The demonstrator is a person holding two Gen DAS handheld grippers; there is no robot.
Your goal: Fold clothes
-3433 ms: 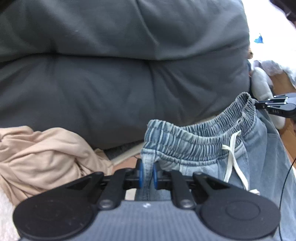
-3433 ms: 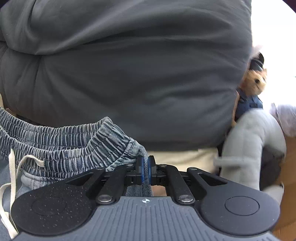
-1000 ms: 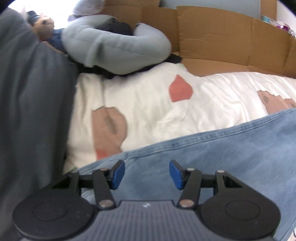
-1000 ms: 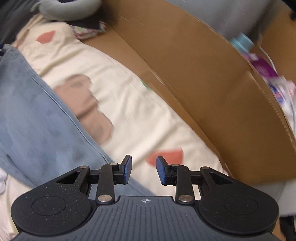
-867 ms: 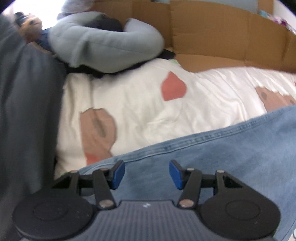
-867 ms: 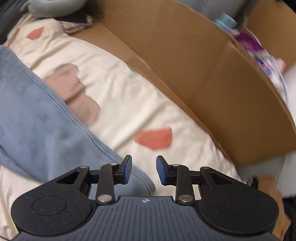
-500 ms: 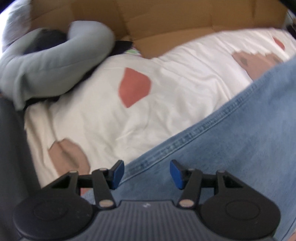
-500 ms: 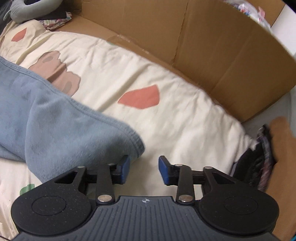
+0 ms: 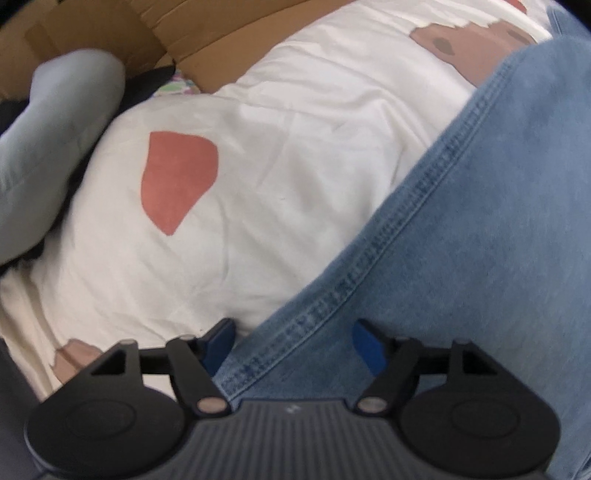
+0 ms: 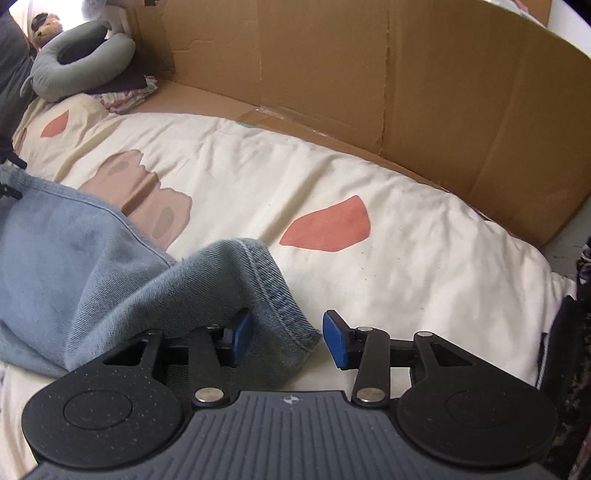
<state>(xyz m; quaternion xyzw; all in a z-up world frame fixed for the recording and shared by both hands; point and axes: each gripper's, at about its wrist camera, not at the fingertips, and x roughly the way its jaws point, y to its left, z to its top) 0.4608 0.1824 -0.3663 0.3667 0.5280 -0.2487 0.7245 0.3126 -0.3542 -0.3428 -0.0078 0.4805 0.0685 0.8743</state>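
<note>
Two open claws over denim on a patterned bed

Two claws work above a cream duvet (image 10: 424,266) printed with red-orange and brown patches, which covers a bed. Cardboard (image 10: 369,74) stands folded up as a wall along the duvet's far edge. At the far left end of that cardboard lie a grey neck pillow (image 10: 81,70), a small pile of folded fabric under it, and a teddy bear (image 10: 44,27) just behind it.

Blue jeans (image 10: 92,280) lie spread on the duvet. The right claw (image 10: 286,338) is spread wide and holds nothing; the hemmed end of a trouser leg lies between its blue pads, touching or nearly touching the left one. The left claw (image 9: 295,345) is also wide and empty, with the stitched side seam of the jeans (image 9: 480,240) running between its pads.

Only the right view shows the hem, the teddy bear and the whole cardboard wall. The left view shows the seam stitching close up, with the pillow (image 9: 51,155) blurred beside the cardboard's corner.
</note>
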